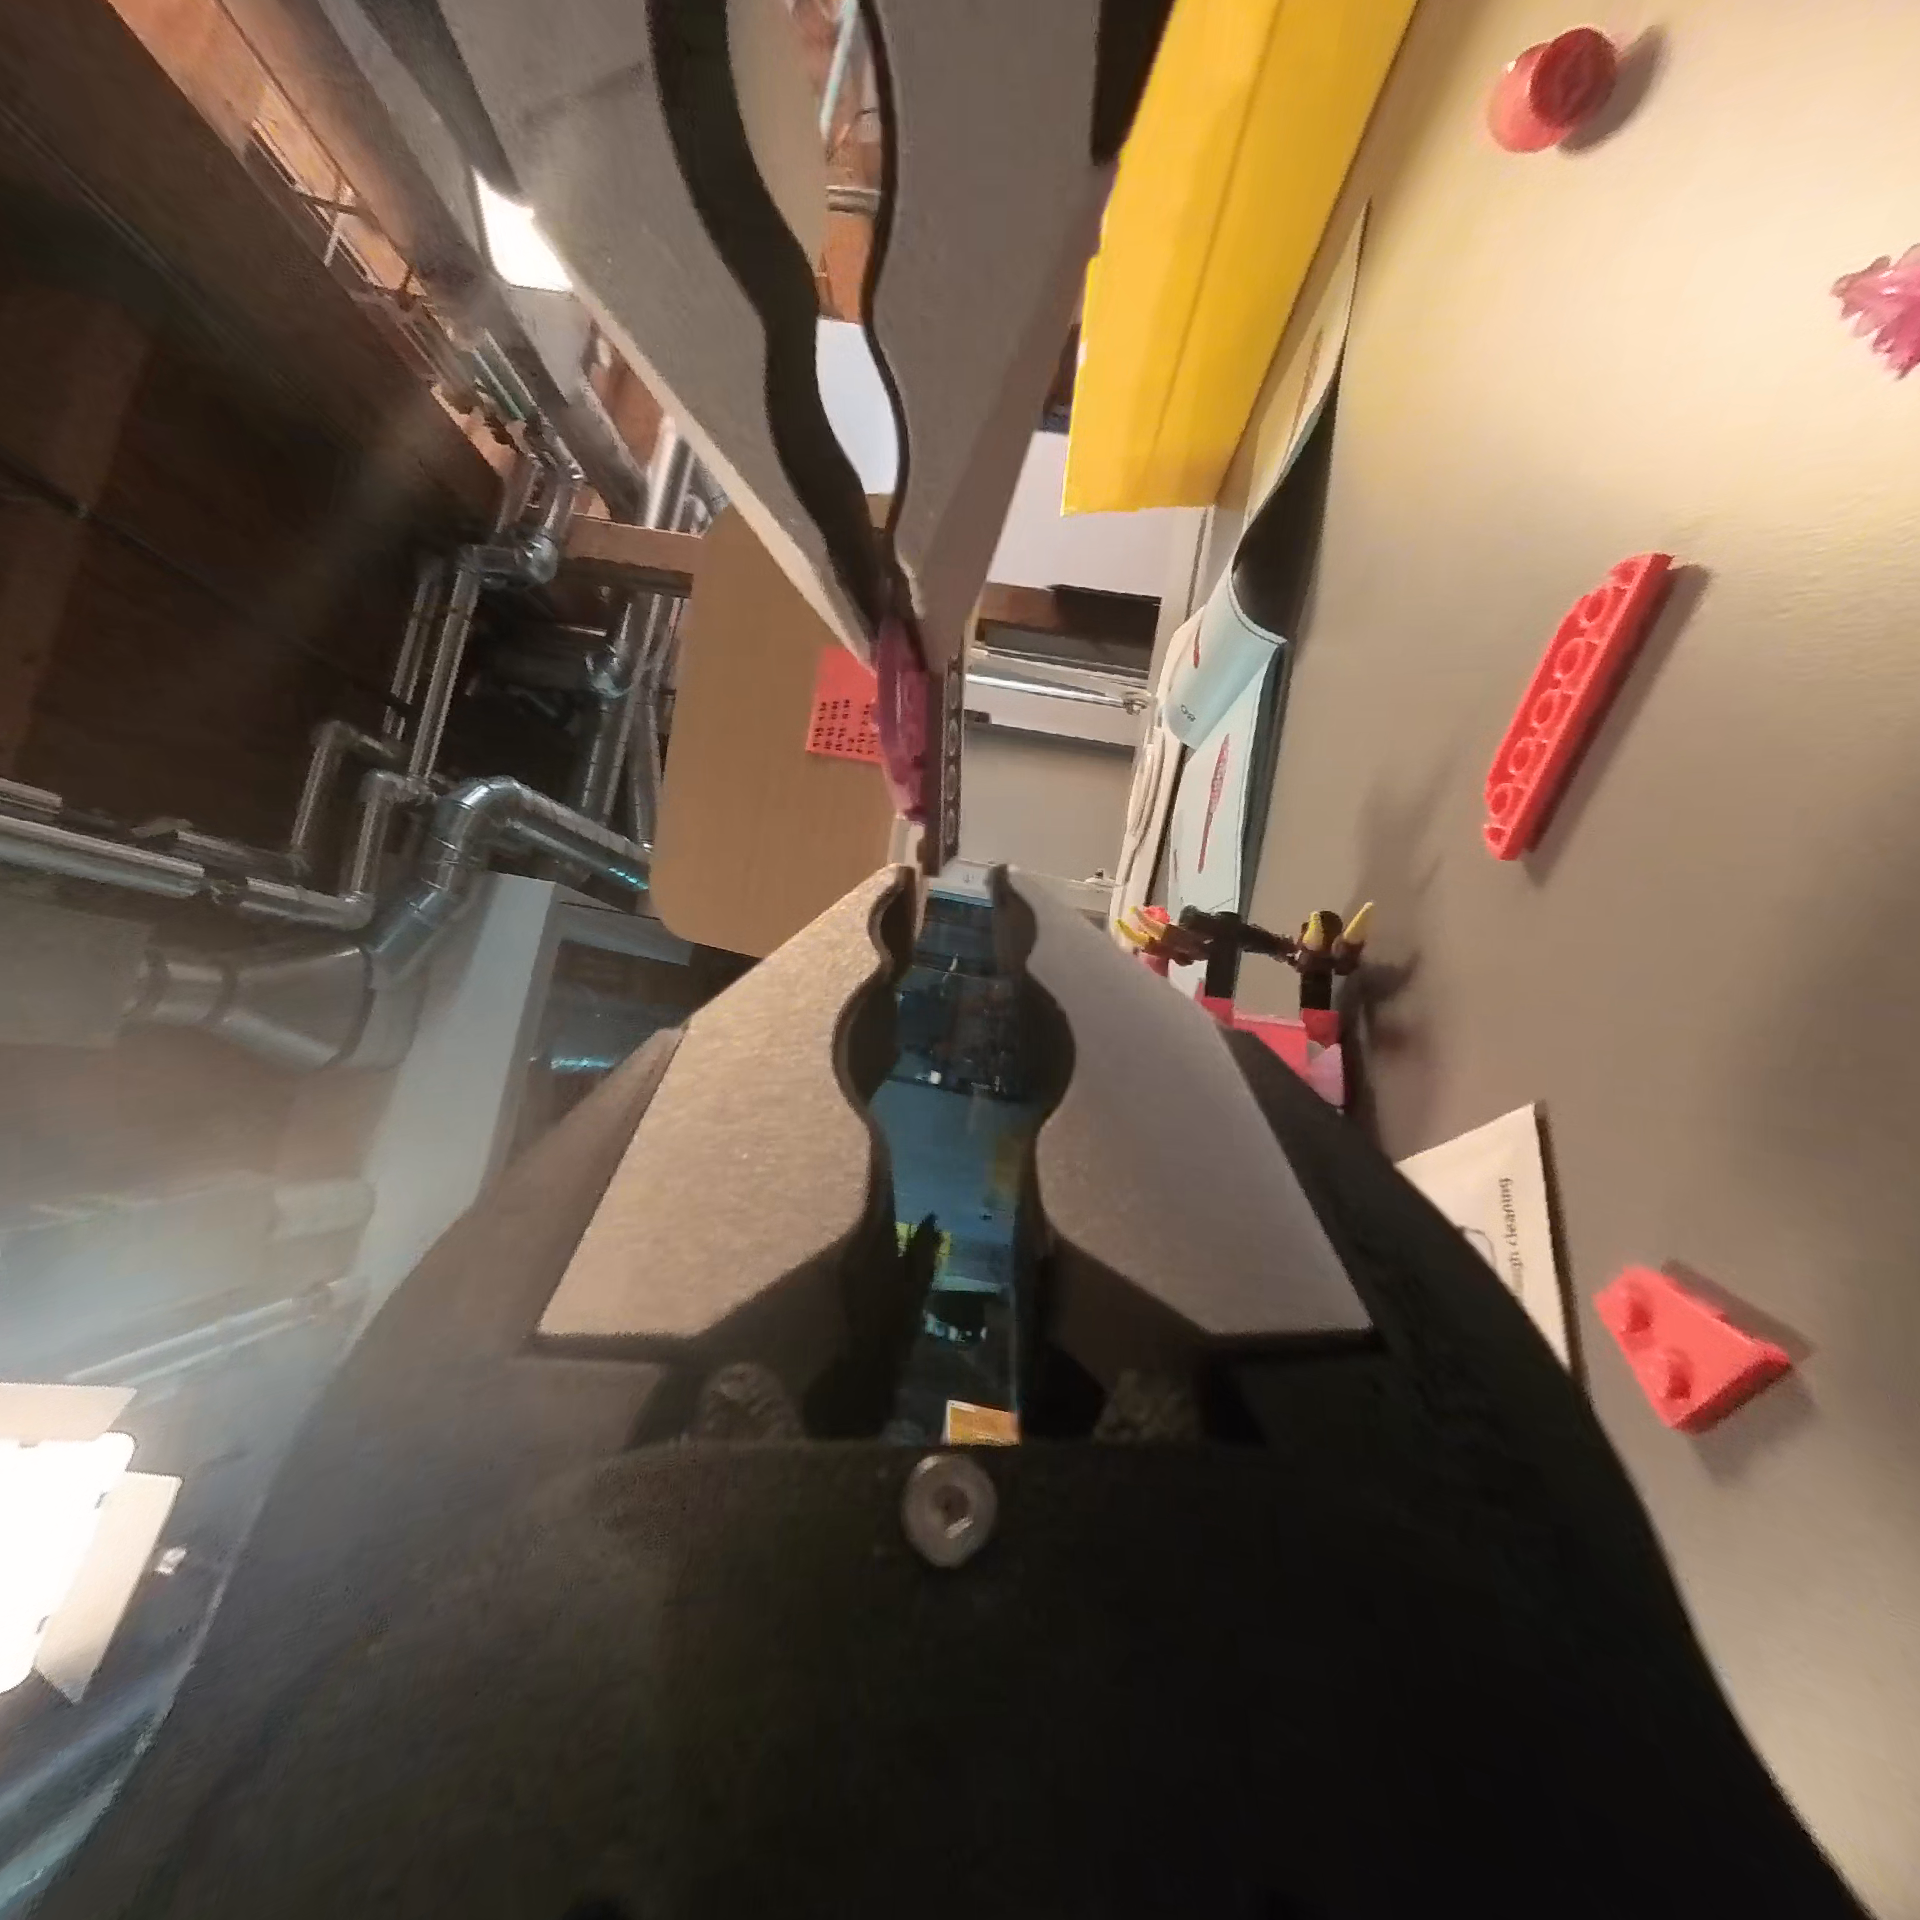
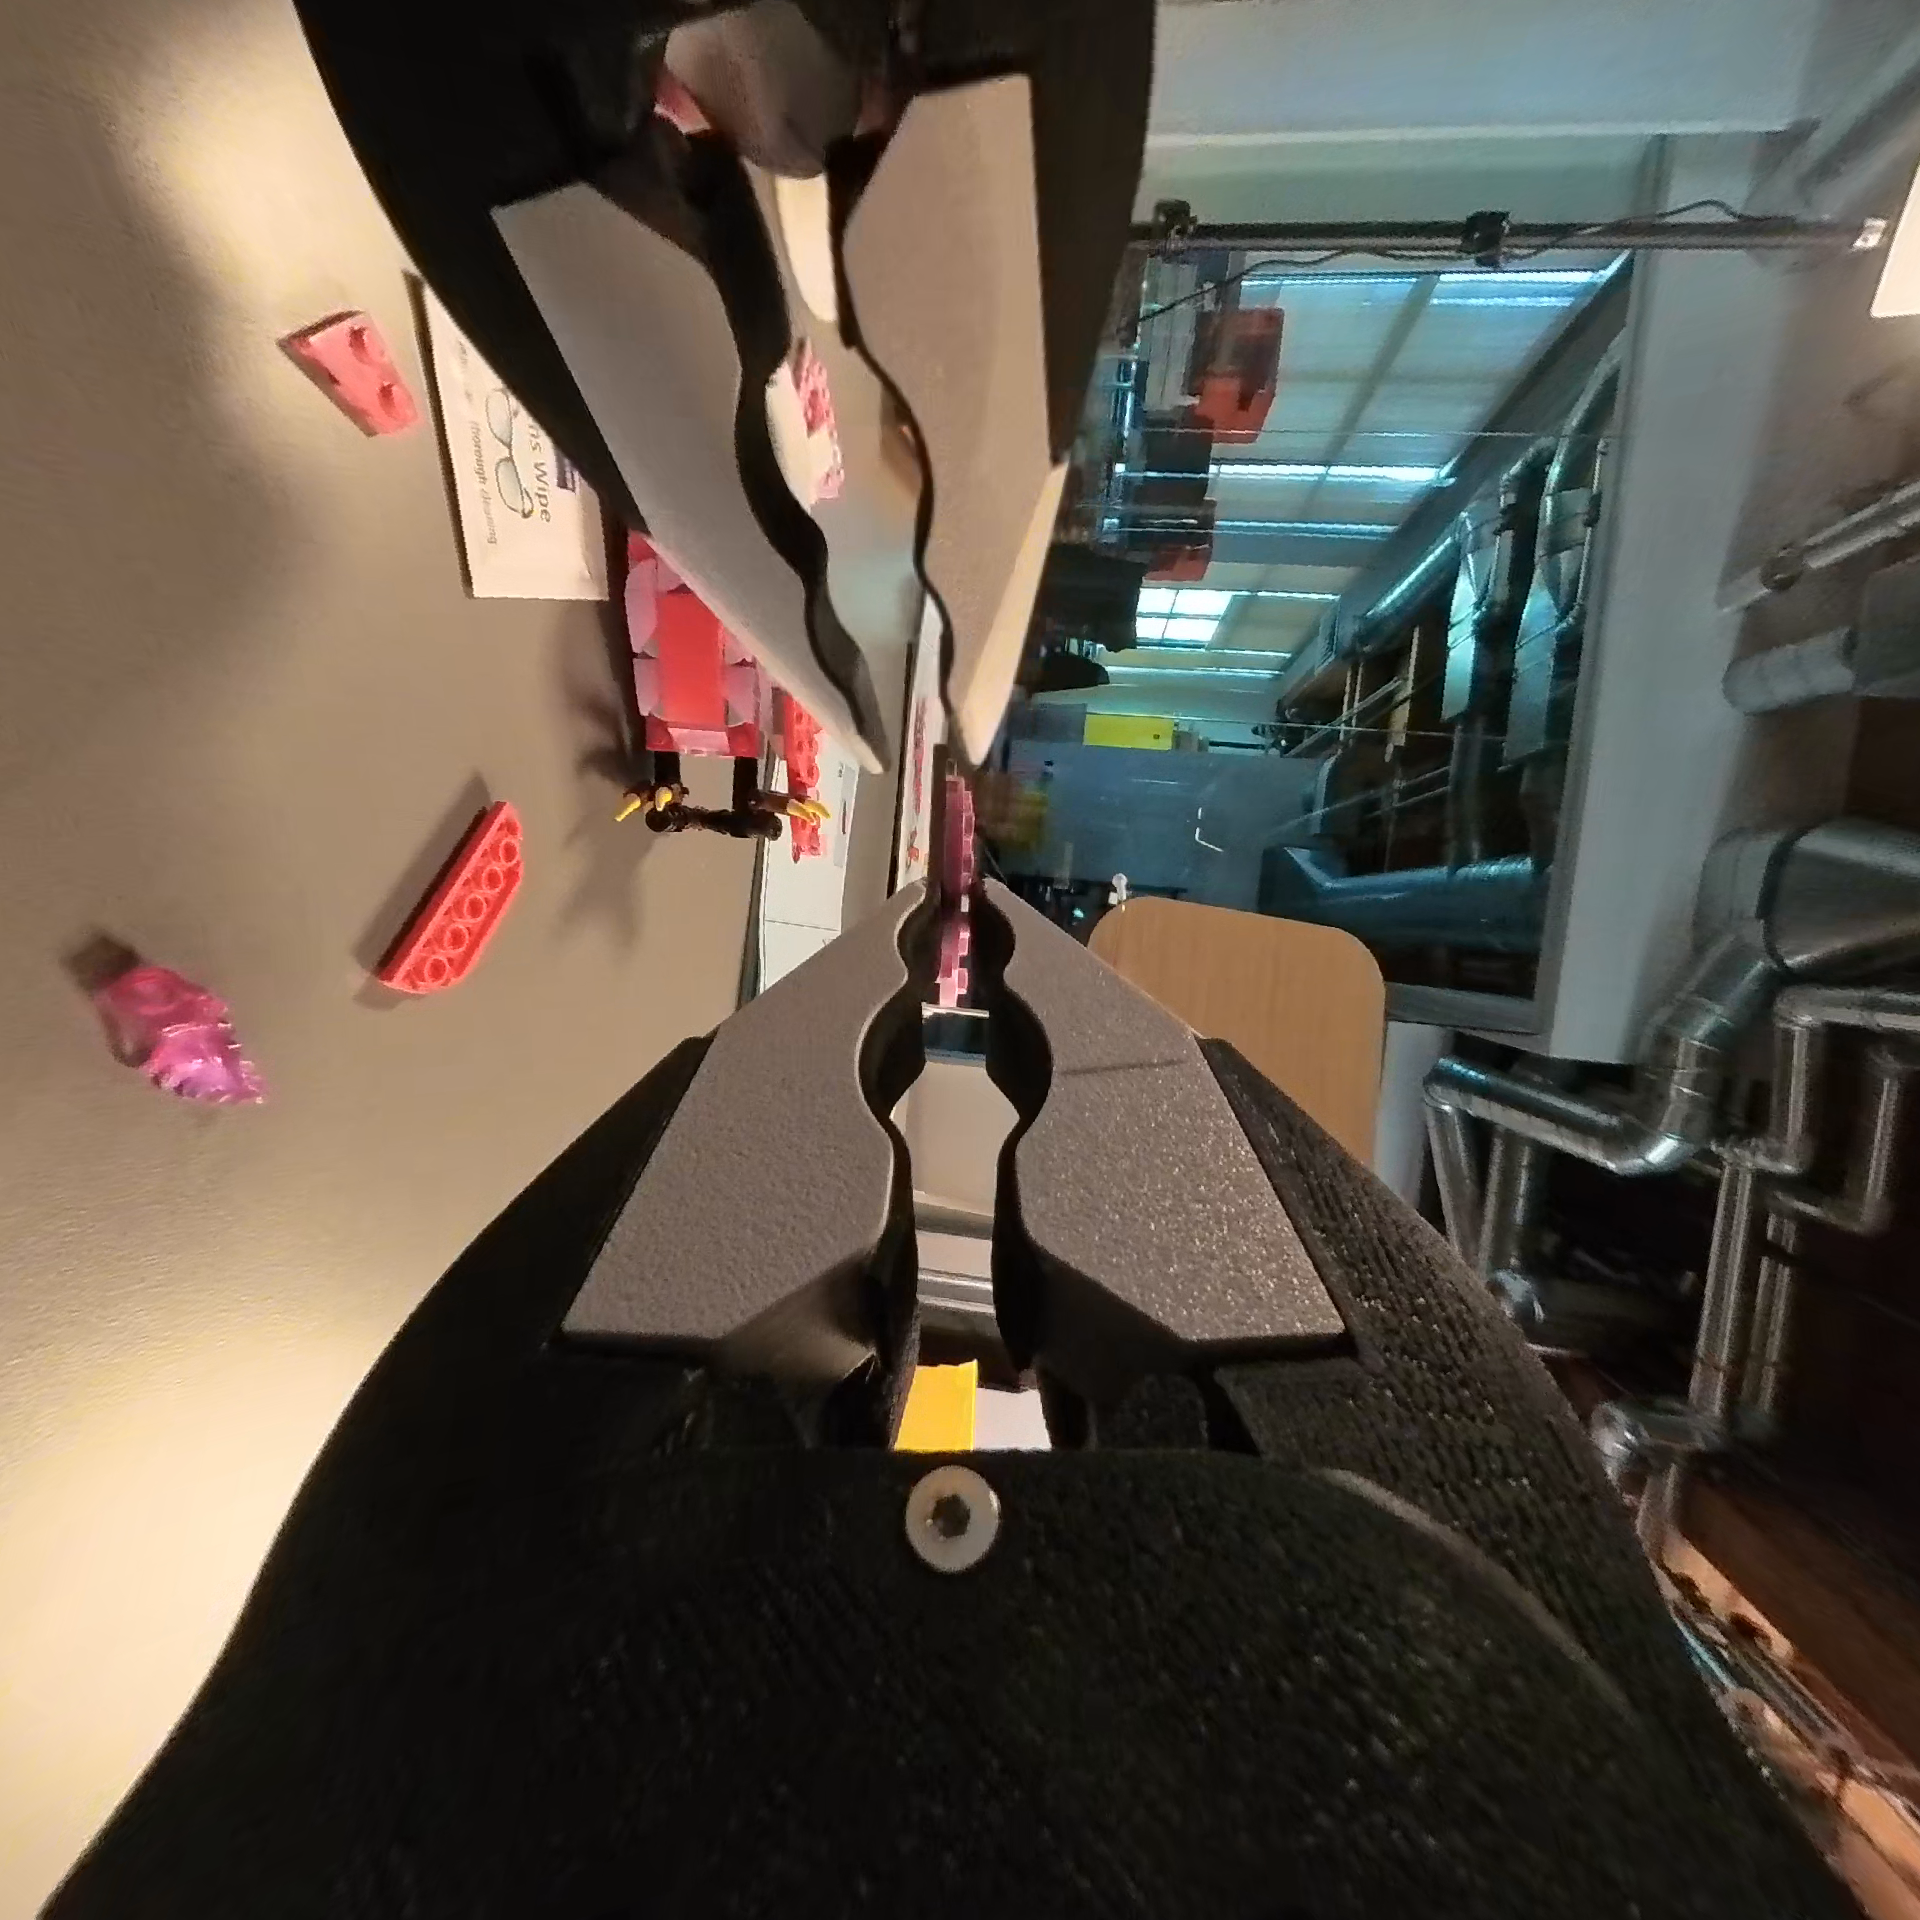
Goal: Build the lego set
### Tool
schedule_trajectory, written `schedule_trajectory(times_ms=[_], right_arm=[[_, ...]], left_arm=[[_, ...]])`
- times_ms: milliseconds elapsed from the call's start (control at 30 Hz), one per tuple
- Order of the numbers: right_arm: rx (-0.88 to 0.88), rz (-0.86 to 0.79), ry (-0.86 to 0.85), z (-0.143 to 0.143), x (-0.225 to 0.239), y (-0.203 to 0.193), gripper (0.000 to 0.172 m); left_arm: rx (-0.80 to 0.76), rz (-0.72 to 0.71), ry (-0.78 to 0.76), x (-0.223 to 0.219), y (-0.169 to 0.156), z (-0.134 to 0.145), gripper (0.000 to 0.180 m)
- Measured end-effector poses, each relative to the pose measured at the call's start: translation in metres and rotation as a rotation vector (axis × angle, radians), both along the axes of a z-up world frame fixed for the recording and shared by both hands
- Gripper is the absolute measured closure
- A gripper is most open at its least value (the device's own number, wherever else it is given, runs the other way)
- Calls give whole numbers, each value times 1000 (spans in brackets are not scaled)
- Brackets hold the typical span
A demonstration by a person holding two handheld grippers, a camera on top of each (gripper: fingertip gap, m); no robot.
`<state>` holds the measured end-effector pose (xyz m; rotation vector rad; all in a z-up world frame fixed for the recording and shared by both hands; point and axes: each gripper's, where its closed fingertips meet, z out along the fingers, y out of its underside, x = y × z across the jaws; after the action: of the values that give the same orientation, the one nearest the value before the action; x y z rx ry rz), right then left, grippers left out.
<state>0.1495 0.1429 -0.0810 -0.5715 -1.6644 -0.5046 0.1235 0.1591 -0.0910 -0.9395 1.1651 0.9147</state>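
Grey tabletop [image 2: 208,1299] is seen tipped on its side in both wrist views, with metal ducts [image 2: 1704,1101] and a wooden chair back [image 2: 1247,997] blurred behind. Above it, the right gripper [image 2: 951,904] is clamped on a pink studded plate [image 2: 956,894], whose lower part is hidden between the pads. In the left wrist view the plate [image 1: 902,727] is seen edge-on, with a dark strip against it. The left gripper [image 1: 958,883] is held tip to tip with the right, its fingers slightly apart and bare, the plate's end just beyond them. Scattered on the table are a long red plate [image 1: 1574,707], a red wedge [image 1: 1688,1351], a red round piece [image 1: 1553,75], a clear pink piece [image 2: 177,1023], a small red build with black clawed legs [image 2: 691,675], largely covered by the left gripper, a white sachet [image 2: 520,488] and a yellow box [image 1: 1195,260].
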Motion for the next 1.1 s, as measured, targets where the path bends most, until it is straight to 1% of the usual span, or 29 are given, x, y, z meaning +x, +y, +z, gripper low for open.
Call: schedule_trajectory(times_ms=[67,233,333,433,500,567,600,667,700,767,800,867,1000,1100], right_arm=[[2,0,0,0,0,0,170],[7,6,-9,-1,-1,-1,170],[-1,12,-6,-1,-1,-2,170],[-103,63,45,-1,-4,-9,168],[-257,93,125,4,-2,-10,153],[-507,104,201,4,5,-5,139],[-657,95,225,0,10,0,138],[-996,26,201,-25,20,11,142],[-1154,-27,168,-41,24,14,141],[-1393,-108,100,-69,29,12,137],[-1467,-138,73,-79,29,10,137],[-1507,-190,45,-94,27,8,137],[-1439,-257,2,-109,21,7,138],[-1381,-253,-39,-109,16,3,158]], left_arm=[[20,-3,9,1,-1,2,172],[41,-12,9,3,-4,5,172],[37,-9,30,3,-4,3,176],[43,-15,21,1,-7,9,177],[56,9,38,-5,-6,12,178],[72,19,68,-13,-5,13,178],[71,23,76,-17,-5,13,178],[66,10,110,-22,-6,8,178],[66,10,130,-23,-6,6,178],[49,-9,160,-21,-7,-1,178],[41,0,168,-22,-5,-4,178],[24,0,170,-22,-4,-7,178],[16,2,160,-22,-3,-8,179],[2,2,158,-22,-2,-10,179]])
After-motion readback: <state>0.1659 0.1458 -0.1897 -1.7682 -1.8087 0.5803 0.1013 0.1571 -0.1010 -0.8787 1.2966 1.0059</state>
